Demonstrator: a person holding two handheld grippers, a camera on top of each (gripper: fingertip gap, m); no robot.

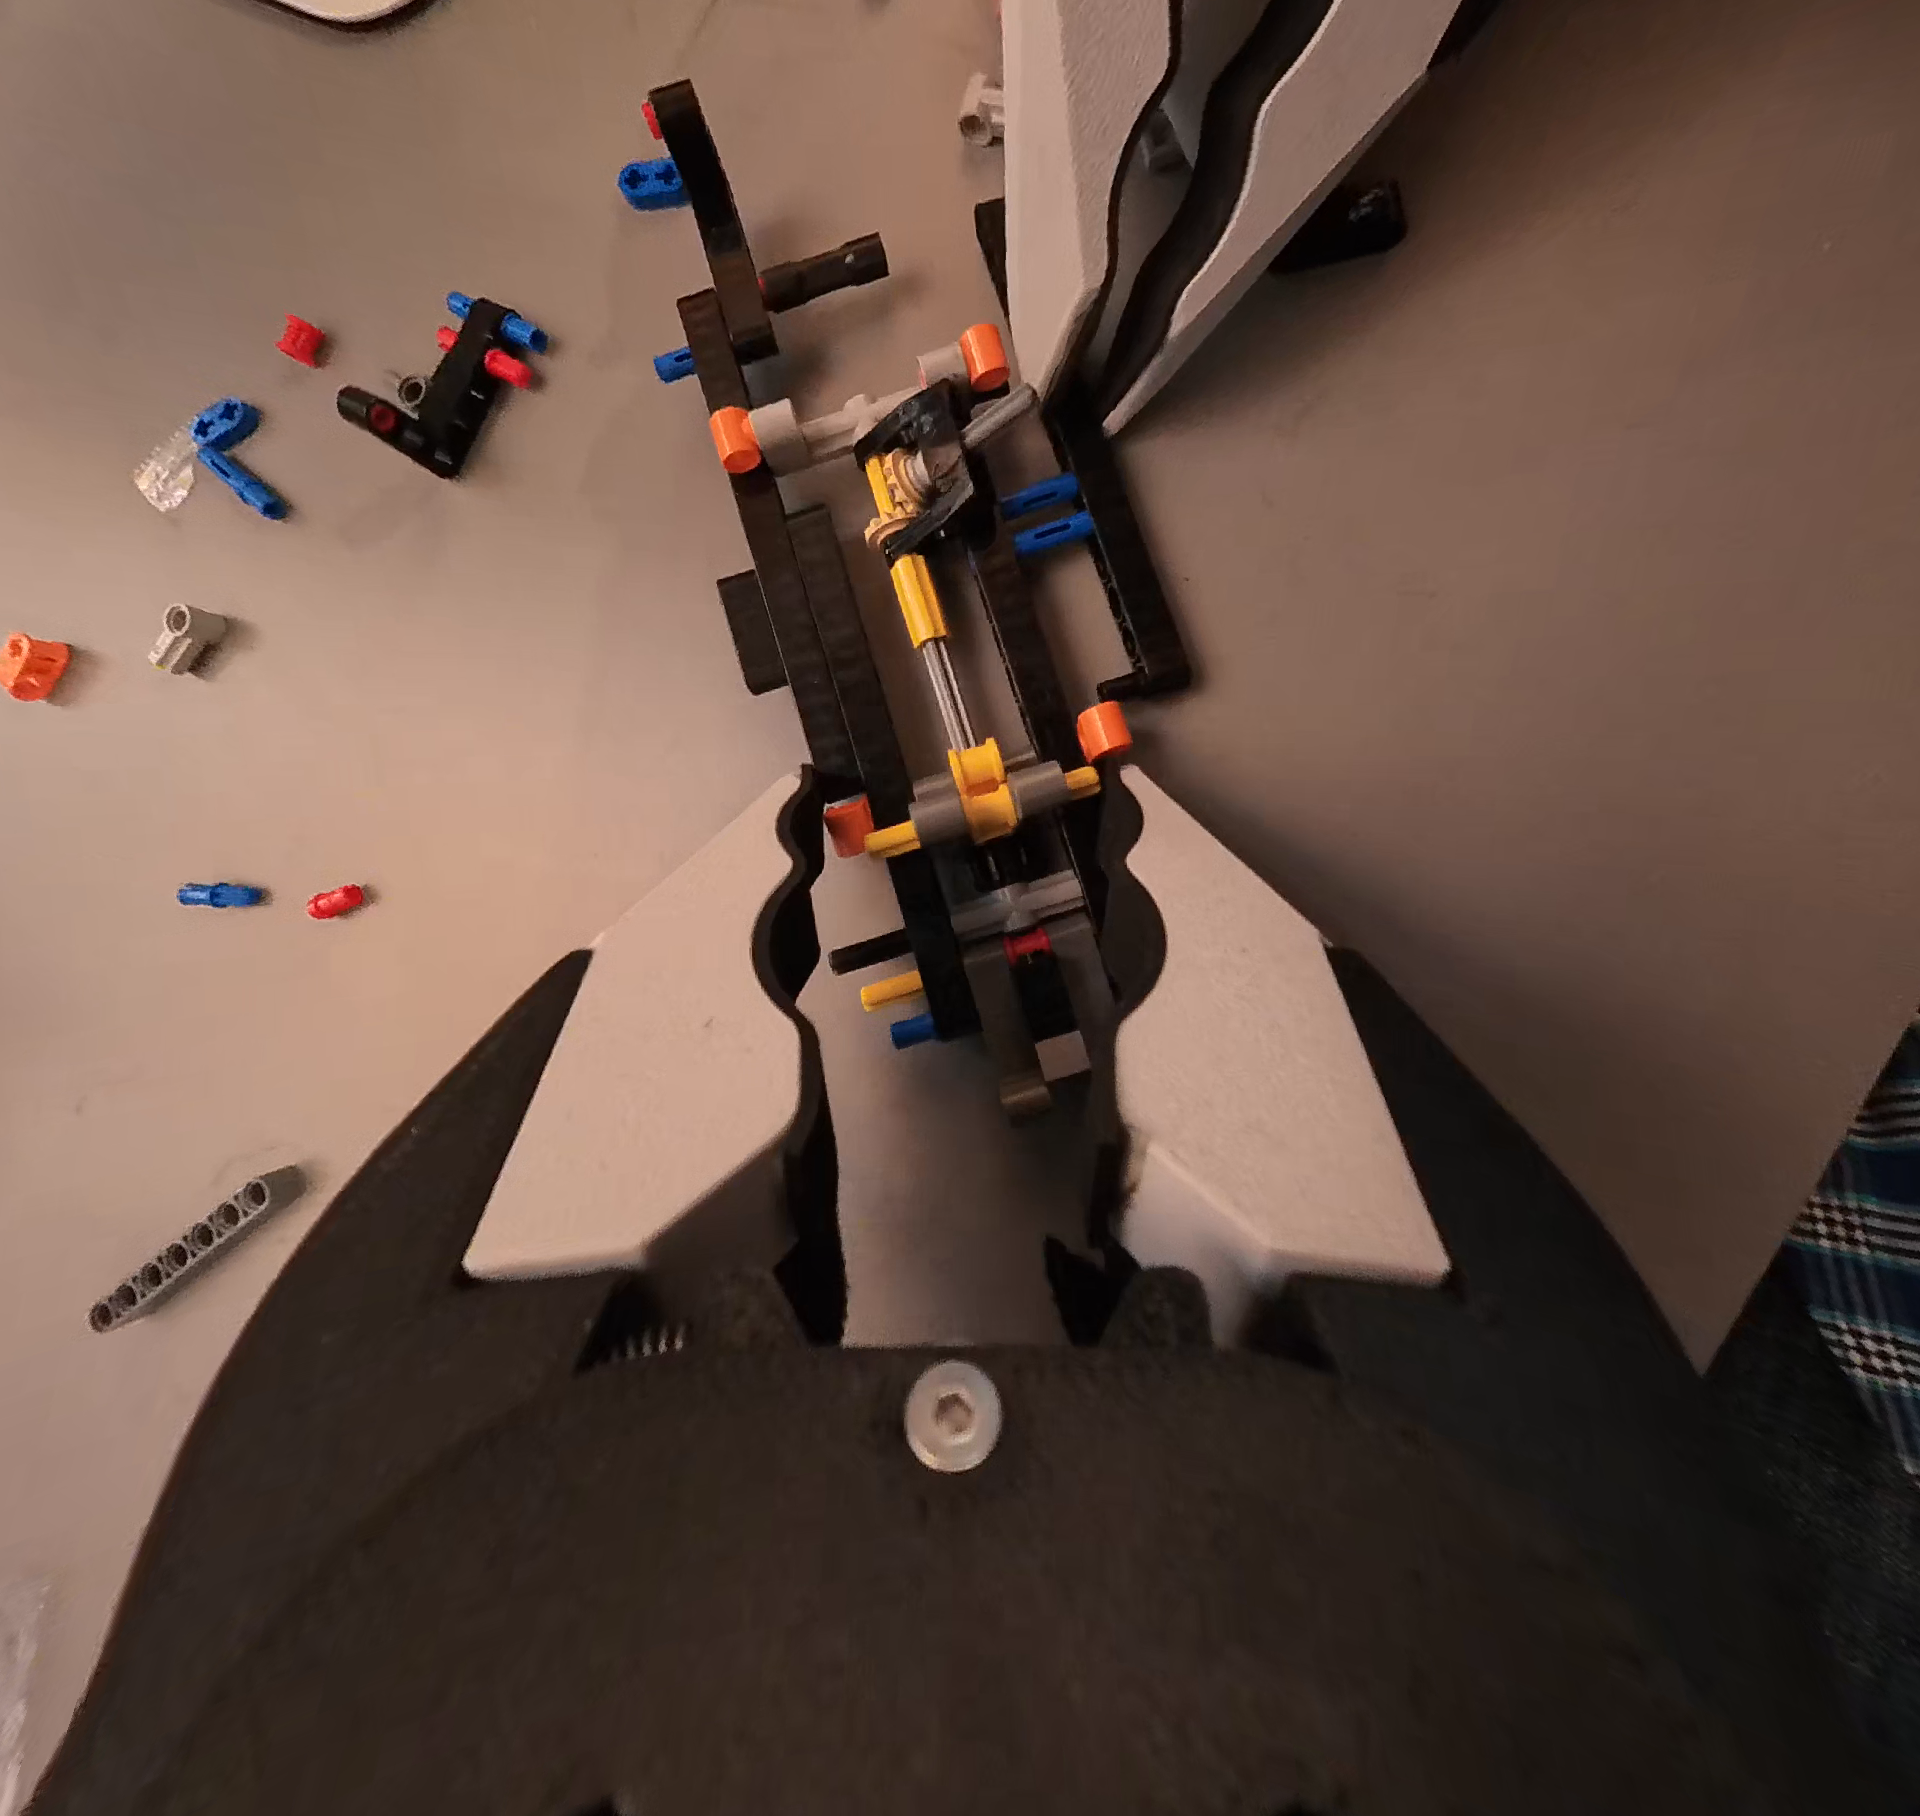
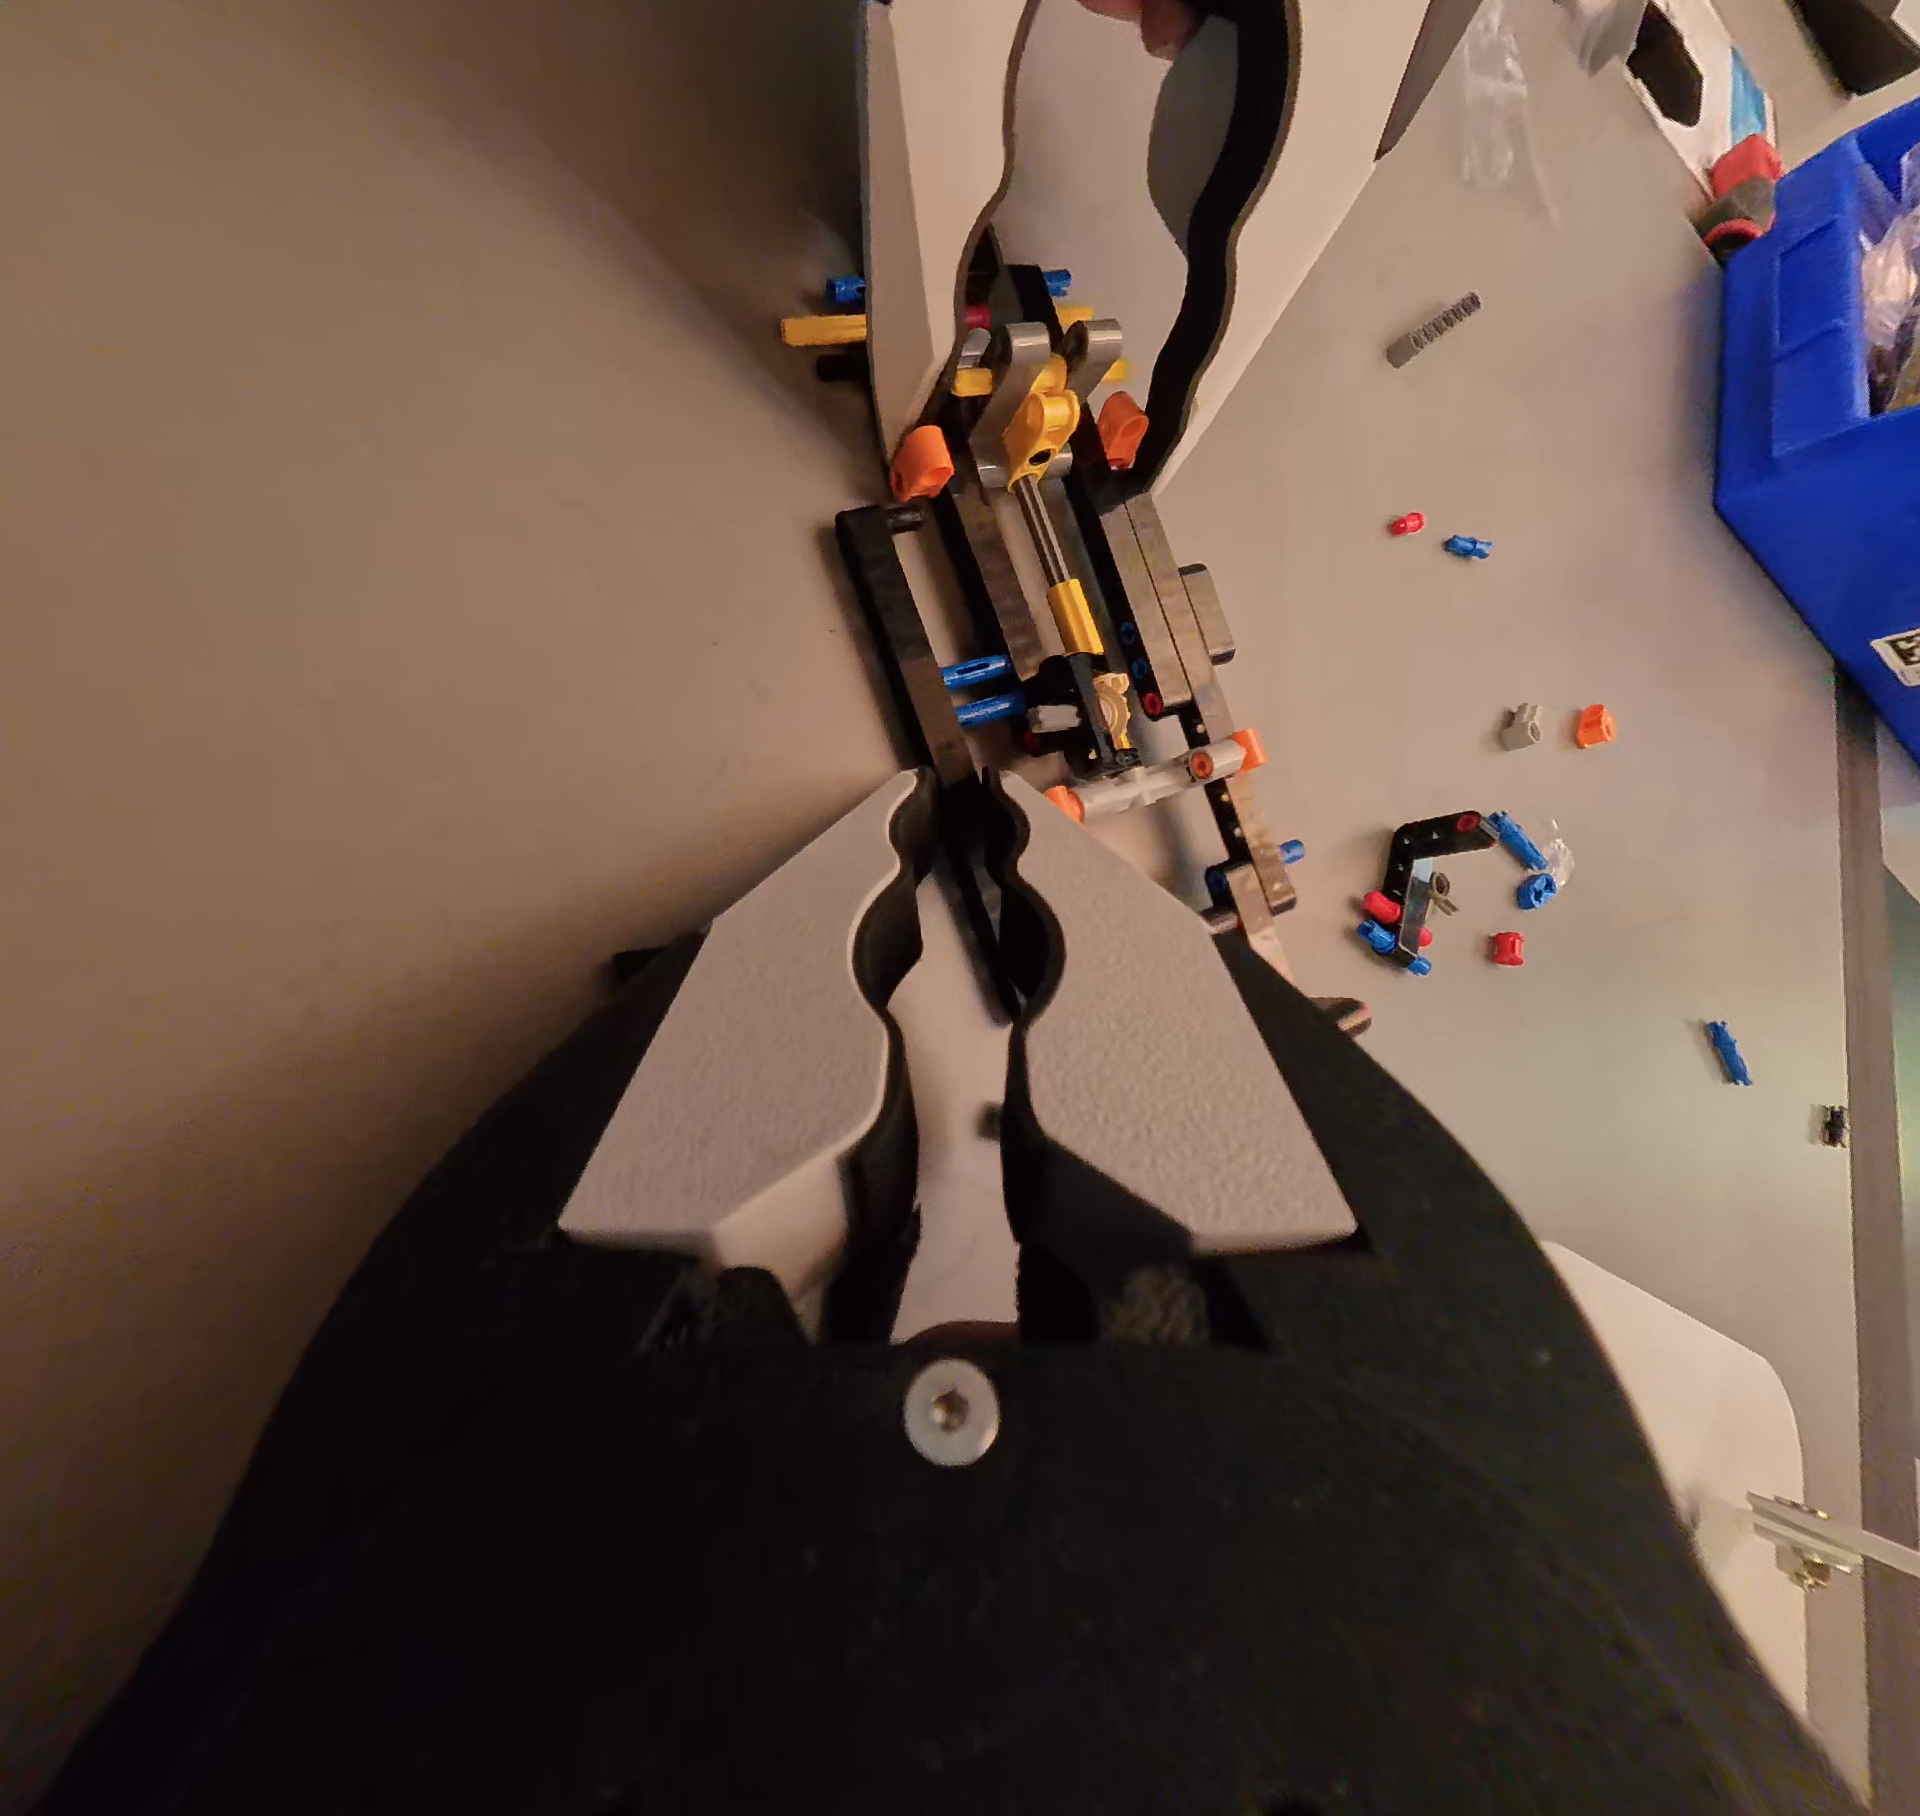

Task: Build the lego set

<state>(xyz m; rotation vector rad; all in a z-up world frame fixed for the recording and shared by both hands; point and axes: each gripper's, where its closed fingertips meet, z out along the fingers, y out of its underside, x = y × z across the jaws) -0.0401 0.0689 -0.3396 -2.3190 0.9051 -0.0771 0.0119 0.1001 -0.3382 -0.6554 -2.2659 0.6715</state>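
The black Technic frame [image 1: 914, 561] is lying on the grey desk [image 1: 1455, 727], held from both ends. The left gripper [image 1: 961, 810] is closing its tongs on the end that carries the yellow cross connector [image 1: 982, 779] and the orange bushes. The right gripper [image 2: 961, 810] is clamping its tongs together on the thin black beam [image 2: 940, 727] at the opposite end of the frame. Along the middle of the frame a yellow actuator [image 1: 914, 592] with a grey rod is running lengthwise.

Beside the frame, loose parts are lying scattered toward the desk's far side: a black angled beam with blue and red pins [image 1: 447, 390], a grey connector [image 1: 189, 639], an orange bush [image 1: 33, 665] and a long grey beam [image 1: 192, 1247]. A blue bin [image 2: 1818, 395] is standing near the desk's edge in the right wrist view.
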